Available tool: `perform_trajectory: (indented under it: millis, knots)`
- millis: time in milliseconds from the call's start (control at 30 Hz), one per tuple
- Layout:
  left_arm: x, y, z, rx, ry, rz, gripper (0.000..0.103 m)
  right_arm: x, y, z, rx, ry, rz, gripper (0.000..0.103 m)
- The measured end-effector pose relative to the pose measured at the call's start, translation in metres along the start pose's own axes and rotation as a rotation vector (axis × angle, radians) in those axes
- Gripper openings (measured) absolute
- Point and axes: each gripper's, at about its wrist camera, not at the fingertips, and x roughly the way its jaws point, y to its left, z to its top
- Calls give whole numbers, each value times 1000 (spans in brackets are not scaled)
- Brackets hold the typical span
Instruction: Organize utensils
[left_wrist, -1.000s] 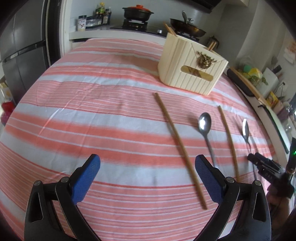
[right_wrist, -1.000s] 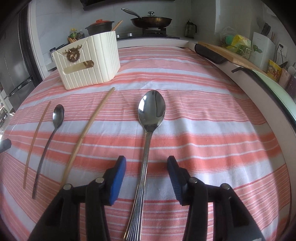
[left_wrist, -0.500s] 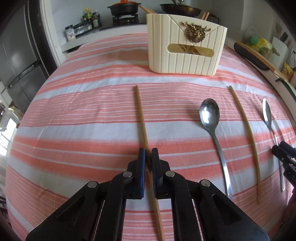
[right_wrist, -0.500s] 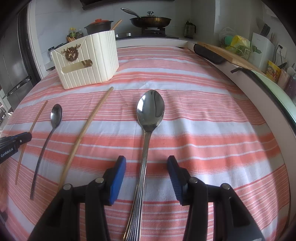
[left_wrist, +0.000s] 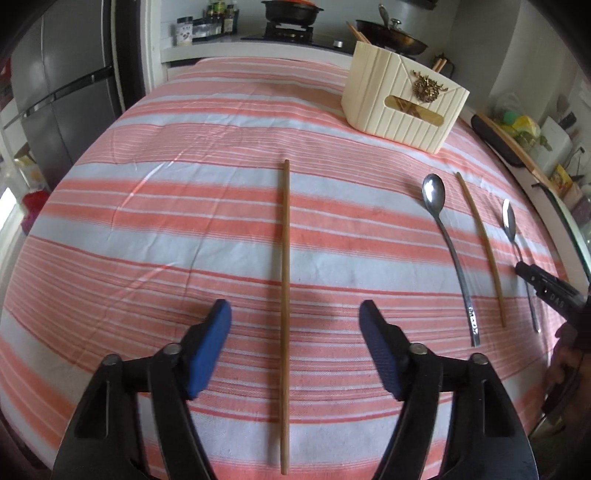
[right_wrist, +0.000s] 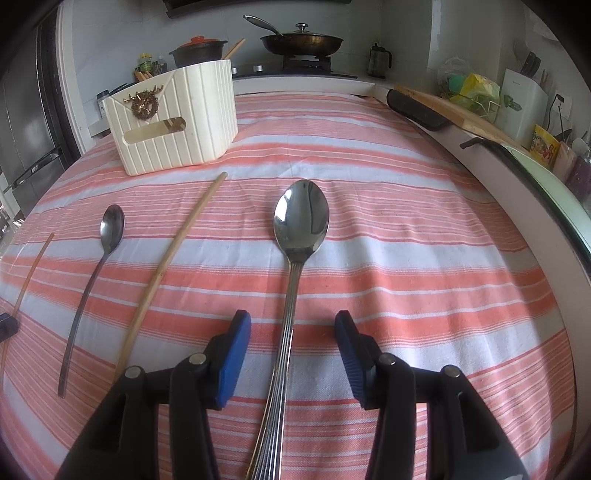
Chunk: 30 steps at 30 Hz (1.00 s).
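My left gripper is open, its blue pads astride a long wooden chopstick that lies flat on the striped tablecloth. To its right lie a small steel spoon, a second chopstick and a large spoon. My right gripper is open, astride the handle of the large spoon. The small spoon and both chopsticks lie to its left. A cream ribbed utensil holder stands at the back; it also shows in the right wrist view.
The table edge runs along the right. Behind the table is a stove with a black pot and a frying pan. A fridge stands at the left. The right gripper's tip shows in the left view.
My left gripper was open, shut around the chopstick half a second ago, and is open again now with the chopstick lying on the cloth. The right gripper has stayed open over the large spoon.
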Motion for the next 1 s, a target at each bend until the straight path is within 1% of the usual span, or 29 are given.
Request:
perform_trajectory:
  millis: [100, 167, 200, 267, 400, 467, 533, 767, 833, 933, 1000]
  knots:
    - [-1, -1, 6, 53, 16, 16, 80, -13, -6, -2, 24, 0, 57, 50]
    - [0, 1, 11, 74, 35, 19, 84, -27, -13, 0, 31, -12, 61, 50]
    - [2, 4, 13, 85, 46, 19, 85, -32, -17, 2, 29, -11, 59, 52]
    - [5, 7, 18, 106, 60, 15, 85, -37, -24, 5, 22, 28, 56, 56]
    - [11, 12, 28, 126, 77, 17, 85, -40, -30, 8, 17, 95, 70, 56]
    - [13, 13, 34, 125, 82, 21, 85, -40, -28, 10, 5, 113, 76, 56]
    - [14, 14, 38, 123, 83, 22, 85, -40, -24, 13, -3, 113, 74, 56]
    - [25, 16, 45, 126, 96, 34, 85, -19, -10, 23, 28, 129, 79, 56]
    - [29, 17, 47, 128, 104, 32, 85, -9, -6, 26, 27, 133, 71, 56]
    - [39, 22, 49, 117, 129, 13, 85, 6, -4, 29, 34, 149, 33, 56]
    - [41, 24, 52, 116, 115, 10, 85, 14, -3, 32, 39, 154, 31, 56]
